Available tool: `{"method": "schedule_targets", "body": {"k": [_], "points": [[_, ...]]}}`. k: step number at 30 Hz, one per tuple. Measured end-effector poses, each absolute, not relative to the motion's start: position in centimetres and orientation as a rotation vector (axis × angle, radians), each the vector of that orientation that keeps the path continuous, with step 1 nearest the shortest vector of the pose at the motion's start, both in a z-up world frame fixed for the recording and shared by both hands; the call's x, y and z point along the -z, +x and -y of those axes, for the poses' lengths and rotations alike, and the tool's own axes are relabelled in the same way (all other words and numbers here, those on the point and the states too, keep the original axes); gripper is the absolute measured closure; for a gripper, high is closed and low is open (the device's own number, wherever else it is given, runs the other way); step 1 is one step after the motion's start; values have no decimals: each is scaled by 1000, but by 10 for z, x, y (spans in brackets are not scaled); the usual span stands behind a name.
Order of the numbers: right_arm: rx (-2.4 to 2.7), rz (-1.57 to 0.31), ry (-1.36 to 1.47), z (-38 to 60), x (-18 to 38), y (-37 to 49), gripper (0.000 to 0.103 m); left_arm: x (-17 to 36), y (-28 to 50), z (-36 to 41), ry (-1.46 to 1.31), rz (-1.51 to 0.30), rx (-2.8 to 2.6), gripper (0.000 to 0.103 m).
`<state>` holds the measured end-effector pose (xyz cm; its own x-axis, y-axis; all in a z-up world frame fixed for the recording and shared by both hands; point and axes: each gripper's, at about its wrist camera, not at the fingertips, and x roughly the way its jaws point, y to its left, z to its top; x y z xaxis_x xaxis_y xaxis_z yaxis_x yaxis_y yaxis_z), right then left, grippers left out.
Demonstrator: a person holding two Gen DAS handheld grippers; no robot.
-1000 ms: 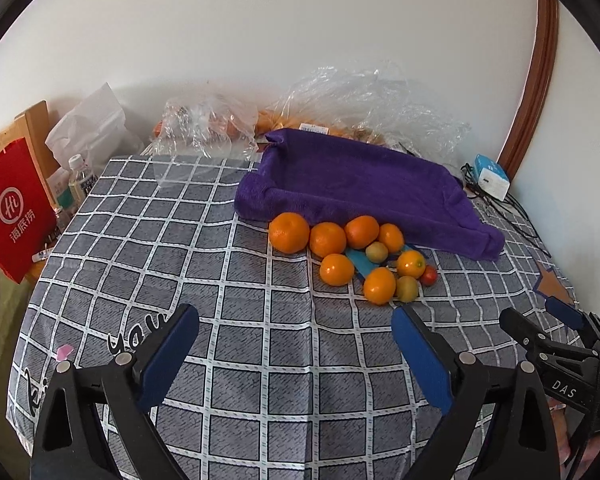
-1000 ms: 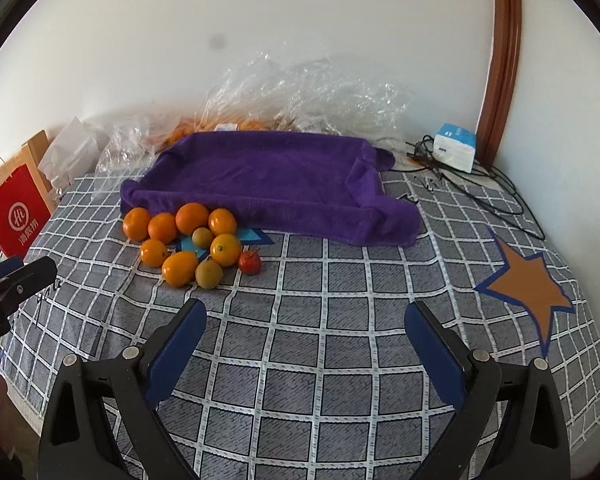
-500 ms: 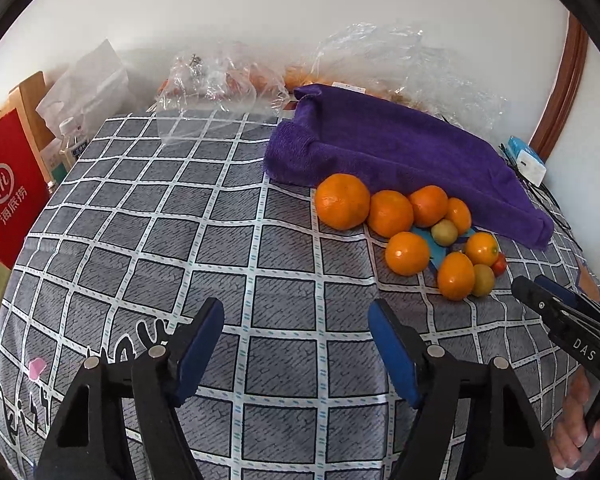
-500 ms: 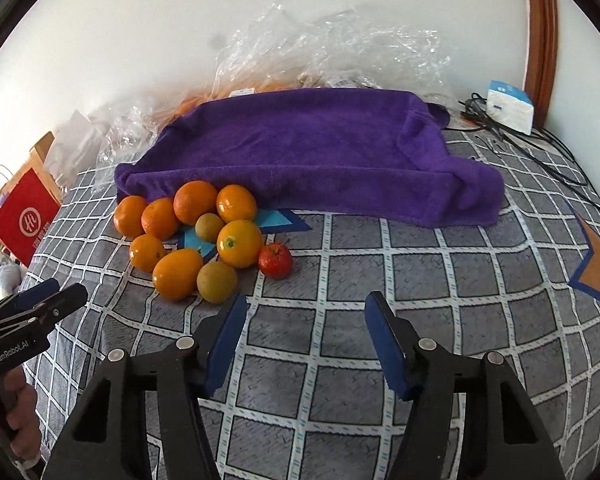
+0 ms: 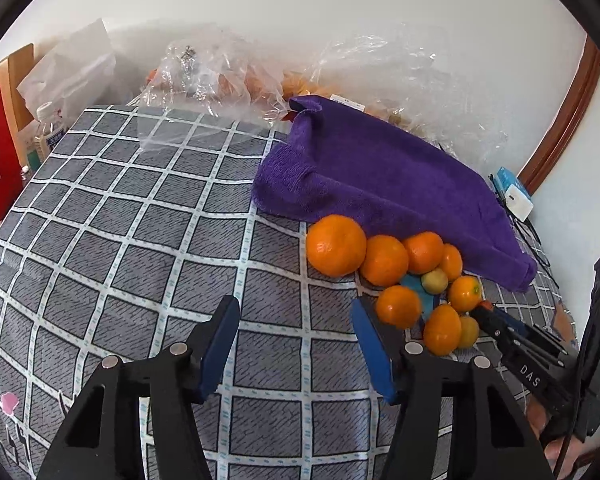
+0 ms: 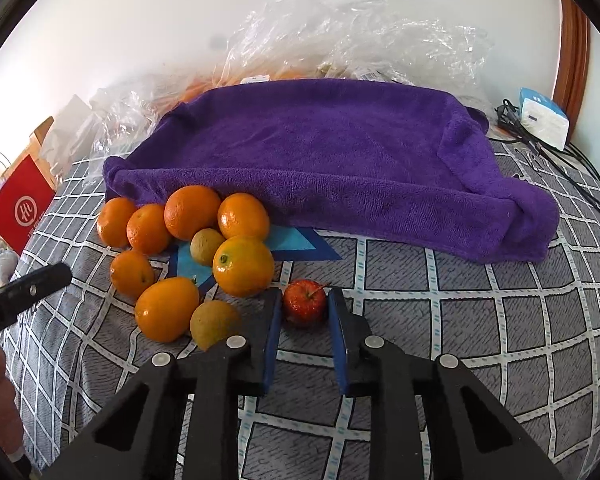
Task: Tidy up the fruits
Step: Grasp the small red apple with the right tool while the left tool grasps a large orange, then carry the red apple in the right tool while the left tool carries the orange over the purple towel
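A pile of oranges and small yellow-green fruits lies on the checked cloth in front of a purple towel. My right gripper is shut on a small red apple at the pile's right edge, a blue pad on each side of it. My left gripper hovers over bare cloth left of the pile. Its jaws are closing with nothing between them, and its right finger is beside an orange. The largest orange sits just ahead of it.
Crumpled clear plastic bags lie behind the towel against the wall. A red paper bag stands at the left edge. A white box with black cables sits at the back right. A plastic bottle stands at the left.
Both grippers have moved forward and down towards the fruit. Both pairs of jaws have narrowed. The right one has shut on the red apple.
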<state>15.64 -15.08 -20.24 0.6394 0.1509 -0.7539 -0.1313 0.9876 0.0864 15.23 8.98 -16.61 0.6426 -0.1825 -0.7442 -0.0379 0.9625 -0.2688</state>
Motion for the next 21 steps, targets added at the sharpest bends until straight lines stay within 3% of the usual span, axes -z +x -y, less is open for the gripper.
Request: {"method": "schedule_targets", "body": {"k": [11,18,21], "points": [[-86,-846,31,189,195,139,80,167,187,-71,-283,-853,131,49],[-72,-861,78,199,199,131,80,180,198,-74,-353,-867,153,65],[-66,-861,73,197,201,129,80,179,198,-75,-348,-876,163,66]]}}
